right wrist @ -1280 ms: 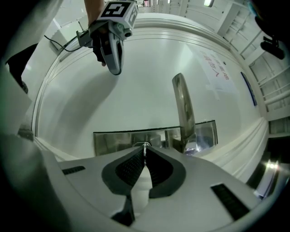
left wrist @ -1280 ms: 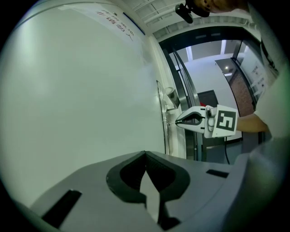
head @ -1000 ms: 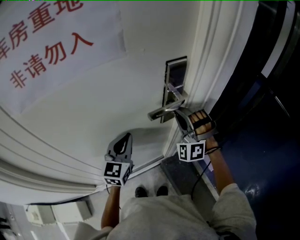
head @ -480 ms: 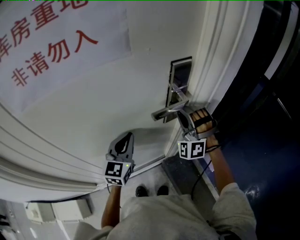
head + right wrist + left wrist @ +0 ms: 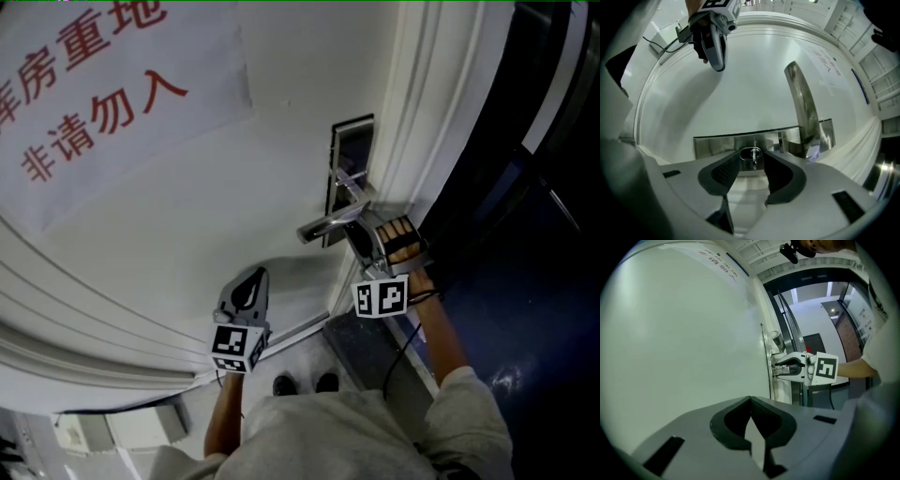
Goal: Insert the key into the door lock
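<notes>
**The right claw has let go, and the key sits in the lock**

The key (image 5: 754,154) sticks out of the keyhole in the shiny lock plate (image 5: 717,146). It sits right between the two dark pads of the right claw (image 5: 753,169), near their tips, but the pads do not touch it. This claw's jaws have just swung wide apart, so it holds nothing now. I think that means the key is in and the job is nearly done. The claw only needs to back away without bumping the key.

The door handle (image 5: 804,110) pokes out just above and to the right of this claw. The left claw (image 5: 751,405) waits well off to the side, in front of the white door (image 5: 234,197). Its jaws are pressed together with nothing in them.

Only the right gripper view shows the key. In the head view the right claw and the handle hide it. The left gripper view shows the right claw from the side, close up against the lock plate, but the key is too small to see there.
</notes>
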Tool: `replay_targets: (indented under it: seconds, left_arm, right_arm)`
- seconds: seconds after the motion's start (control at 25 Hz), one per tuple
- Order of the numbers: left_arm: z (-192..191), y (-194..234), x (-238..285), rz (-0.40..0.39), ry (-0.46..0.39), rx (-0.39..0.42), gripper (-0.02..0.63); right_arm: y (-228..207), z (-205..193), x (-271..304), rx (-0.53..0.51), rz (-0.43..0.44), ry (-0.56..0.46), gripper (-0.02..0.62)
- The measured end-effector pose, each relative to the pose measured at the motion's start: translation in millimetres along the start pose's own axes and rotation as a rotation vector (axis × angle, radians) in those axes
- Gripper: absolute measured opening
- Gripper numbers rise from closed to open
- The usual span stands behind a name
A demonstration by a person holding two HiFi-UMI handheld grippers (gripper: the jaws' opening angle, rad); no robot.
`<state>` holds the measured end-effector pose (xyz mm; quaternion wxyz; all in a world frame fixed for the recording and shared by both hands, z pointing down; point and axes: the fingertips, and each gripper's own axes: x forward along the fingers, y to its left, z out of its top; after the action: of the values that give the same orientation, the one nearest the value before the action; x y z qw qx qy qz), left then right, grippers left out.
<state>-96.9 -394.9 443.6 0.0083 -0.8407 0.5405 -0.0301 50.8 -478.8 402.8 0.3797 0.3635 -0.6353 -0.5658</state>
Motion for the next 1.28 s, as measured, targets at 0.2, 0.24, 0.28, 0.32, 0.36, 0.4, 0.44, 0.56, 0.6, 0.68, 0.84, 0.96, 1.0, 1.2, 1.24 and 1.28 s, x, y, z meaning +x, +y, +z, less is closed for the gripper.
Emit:
replay_targets:
  seconds: [0.2, 0.24, 0.28, 0.32, 0.36, 0.4, 0.44, 0.56, 0.6, 0.68, 0.84, 0.96, 1.0, 1.2, 1.24, 1.28]
  left_arm:
    - [0.3, -2.2, 2.8, -0.007, -0.001, -0.002, 0.017]
    - [0.9, -3.2, 3.6, -0.01, -0.002, -0.001, 0.017]
    - [1.4, -4.0, 4.6, -0.014, -0.003, 0.0, 0.017]
    - [1.8, -4.8, 5.7, -0.018, -0.004, 0.001, 0.017]
    - [2.0, -5.4, 6.6, -0.021, -0.005, 0.002, 0.017]
    - [1.8, -5.9, 7.3, -0.024, -0.005, 0.003, 0.017]
    - [1.1, -6.4, 8.0, -0.027, -0.004, 0.003, 0.017]
    - [-2.6, -8.7, 10.8, -0.041, 0.007, -0.002, 0.017]
    - [-2.0, -10.2, 12.5, -0.047, 0.005, -0.002, 0.017]
    - [0.1, -14.3, 16.2, -0.062, -0.001, 0.002, 0.017]
    - [1.5, -22.0, 22.7, -0.094, -0.003, 0.008, 0.017]
    - [1.3, -28.3, 28.3, -0.116, -0.002, 0.005, 0.017]
    - [1.5, -30.4, 30.0, -0.122, -0.003, 0.005, 0.017]
    - [0.8, -40.1, 37.7, -0.153, -0.006, 0.006, 0.017]
    - [-0.2, -42.3, 38.9, -0.16, -0.004, 0.005, 0.017]
    - [-1.2, -44.5, 40.1, -0.167, -0.003, 0.003, 0.017]
  right_arm:
    - [3.0, -5.0, -4.8, 0.001, 0.009, 0.016, 0.17]
    - [3.2, -6.1, -5.9, 0.0, 0.006, 0.02, 0.171]
    - [3.1, -7.3, -6.9, 0.001, 0.004, 0.025, 0.171]
    - [3.0, -8.8, -7.9, 0.004, 0.002, 0.031, 0.17]
    - [3.1, -10.5, -9.3, 0.01, 0.0, 0.037, 0.17]
    - [3.5, -12.5, -11.3, 0.023, 0.001, 0.043, 0.17]
    - [4.1, -14.9, -14.1, 0.045, 0.003, 0.049, 0.17]
    - [6.2, -24.2, -26.7, 0.168, 0.006, 0.068, 0.17]
    - [7.5, -27.9, -31.5, 0.222, 0.007, 0.076, 0.17]
    - [11.0, -36.1, -41.6, 0.324, 0.008, 0.095, 0.17]
    - [20.3, -52.0, -62.2, 0.539, 0.006, 0.137, 0.163]
    - [23.7, -66.8, -81.0, 0.749, -0.019, 0.159, 0.137]
    - [24.4, -72.9, -87.6, 0.825, -0.03, 0.166, 0.132]
    - [29.3, -102.0, -121.3, 1.129, -0.096, 0.216, 0.08]
    - [32.3, -106.7, -128.1, 1.152, -0.11, 0.234, 0.067]
    - [35.8, -111.0, -134.8, 1.165, -0.124, 0.255, 0.054]
